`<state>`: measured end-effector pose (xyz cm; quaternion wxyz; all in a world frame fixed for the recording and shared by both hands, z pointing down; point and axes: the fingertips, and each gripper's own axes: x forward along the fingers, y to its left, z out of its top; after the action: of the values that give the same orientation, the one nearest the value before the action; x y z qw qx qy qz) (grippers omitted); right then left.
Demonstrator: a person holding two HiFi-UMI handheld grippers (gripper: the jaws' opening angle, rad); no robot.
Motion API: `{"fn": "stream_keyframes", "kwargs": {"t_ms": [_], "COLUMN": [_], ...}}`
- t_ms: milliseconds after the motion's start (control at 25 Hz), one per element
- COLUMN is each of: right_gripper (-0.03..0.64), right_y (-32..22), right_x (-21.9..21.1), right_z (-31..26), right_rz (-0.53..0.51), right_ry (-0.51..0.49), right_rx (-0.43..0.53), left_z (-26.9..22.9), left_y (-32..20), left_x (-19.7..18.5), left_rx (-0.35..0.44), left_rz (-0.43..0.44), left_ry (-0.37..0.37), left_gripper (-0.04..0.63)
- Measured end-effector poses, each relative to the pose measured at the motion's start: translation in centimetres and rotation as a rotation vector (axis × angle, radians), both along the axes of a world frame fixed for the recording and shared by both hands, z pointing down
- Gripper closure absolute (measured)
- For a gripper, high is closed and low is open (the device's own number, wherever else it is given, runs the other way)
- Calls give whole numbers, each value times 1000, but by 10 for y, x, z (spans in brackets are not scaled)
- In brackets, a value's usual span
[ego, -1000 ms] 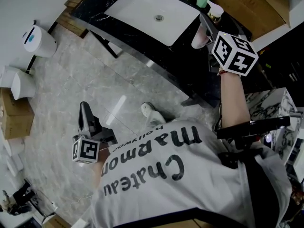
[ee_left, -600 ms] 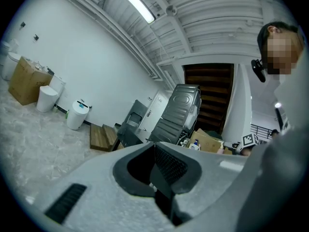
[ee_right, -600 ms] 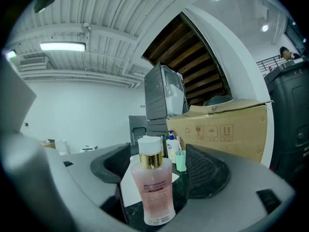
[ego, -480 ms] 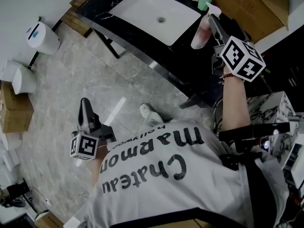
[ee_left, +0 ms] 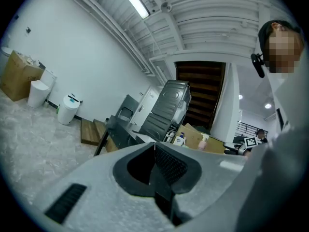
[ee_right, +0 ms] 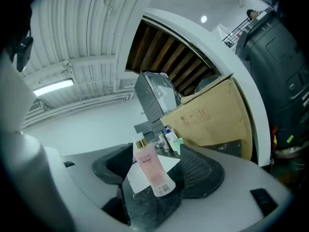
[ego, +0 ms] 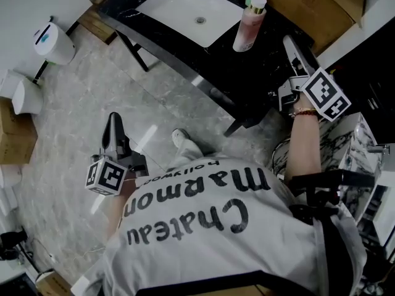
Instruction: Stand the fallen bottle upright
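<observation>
The pink bottle [ee_right: 150, 168] is seen upright on the black counter [ee_right: 149, 209], framed between the spread jaws of the right gripper [ee_right: 155, 175] and touched by neither. Just behind the bottle a white sink [ee_right: 134, 179] is set; beyond it, smaller bottles [ee_right: 169, 138] and a cardboard sheet [ee_right: 212, 115] are seen.

Pink bottle [ego: 248, 24] with pale cap, standing upright on the dark marbled surface [ego: 262, 73], just right of the white sink [ego: 179, 8], apart from my right fingers [ee_right: 203, 172].
</observation>
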<state>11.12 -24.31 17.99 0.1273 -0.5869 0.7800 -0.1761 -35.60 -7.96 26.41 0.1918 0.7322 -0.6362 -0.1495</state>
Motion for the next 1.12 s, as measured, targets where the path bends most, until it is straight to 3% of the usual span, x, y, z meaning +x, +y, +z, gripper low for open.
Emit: {"fn": "stream_keyframes", "kwargs": {"t_ms": [200,280,360,440,720,880,1120], "right_gripper": [332,447,477,549,581,581,587], "right_y": [37,53,68,82,122,142,175], "right_x": [21,26,27,25,27,9,-31], "right_z": [25,33,39,45,67,69,68], "right_rz": [44,59,65,59,123,153,188], "right_ry": [41,23,5,-21,-170,-98,70], "right_rx": [-54,-70,-87,-106,-201,-224,-234], "left_z": [11,9,4,-1,5,7,-2], "left_y": [-6,-14,-22,-29,-50,-49,-34], "left_x": [46,67,88,108,170,169,158], "left_rx": [-38,-41,-35,-28,-120,-154,-130], "left_rz": [89,144,209,271,550,616,692], "left_ry": [21,22,14,11,9,-7,-24], "left_gripper": [578,578,578,578,578,578,578]}}
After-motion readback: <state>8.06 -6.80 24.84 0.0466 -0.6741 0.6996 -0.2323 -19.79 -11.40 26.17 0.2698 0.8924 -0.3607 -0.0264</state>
